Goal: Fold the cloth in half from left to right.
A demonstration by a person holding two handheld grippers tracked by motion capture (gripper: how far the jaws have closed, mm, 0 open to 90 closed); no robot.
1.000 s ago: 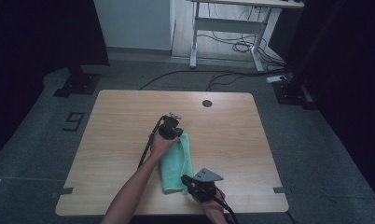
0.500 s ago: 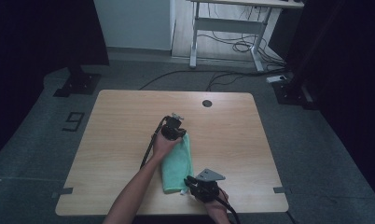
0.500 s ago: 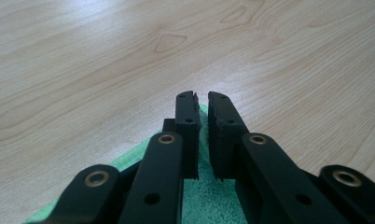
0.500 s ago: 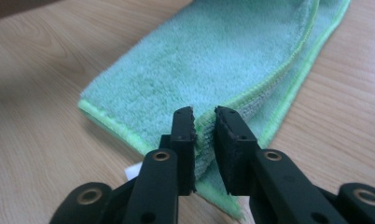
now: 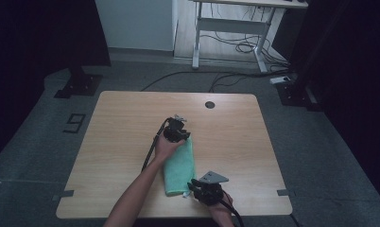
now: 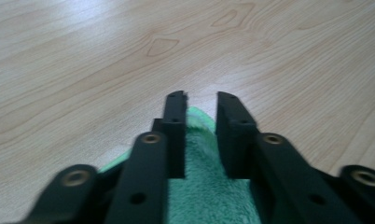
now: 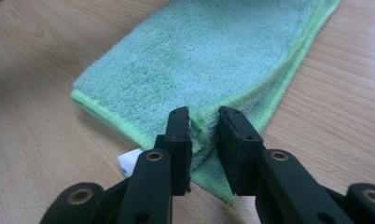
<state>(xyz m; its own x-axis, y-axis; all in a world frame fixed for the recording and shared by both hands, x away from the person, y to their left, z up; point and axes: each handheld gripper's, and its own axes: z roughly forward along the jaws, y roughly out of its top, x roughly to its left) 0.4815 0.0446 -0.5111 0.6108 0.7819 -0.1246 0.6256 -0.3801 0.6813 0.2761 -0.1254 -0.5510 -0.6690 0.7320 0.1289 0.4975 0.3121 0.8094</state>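
Your left tongs (image 6: 200, 100) and right tongs (image 7: 205, 114) have just been opening; each stands slightly spread over the fluffy green folded towel (image 5: 179, 166) on the wooden counter (image 5: 122, 127).

The cloth (image 7: 199, 65) in the upper middle of the right gripper view is soft green terry, fuzzy and matt, with a stitched, lighter green hem. A small white label (image 7: 128, 164), smooth like paper or fabric, peeks out at lower left. The desk (image 6: 83, 60) is pale wood-grain laminate, smooth with a faint sheen. The claw fingers (image 6: 176, 126) are matt black plastic with metal rivets.
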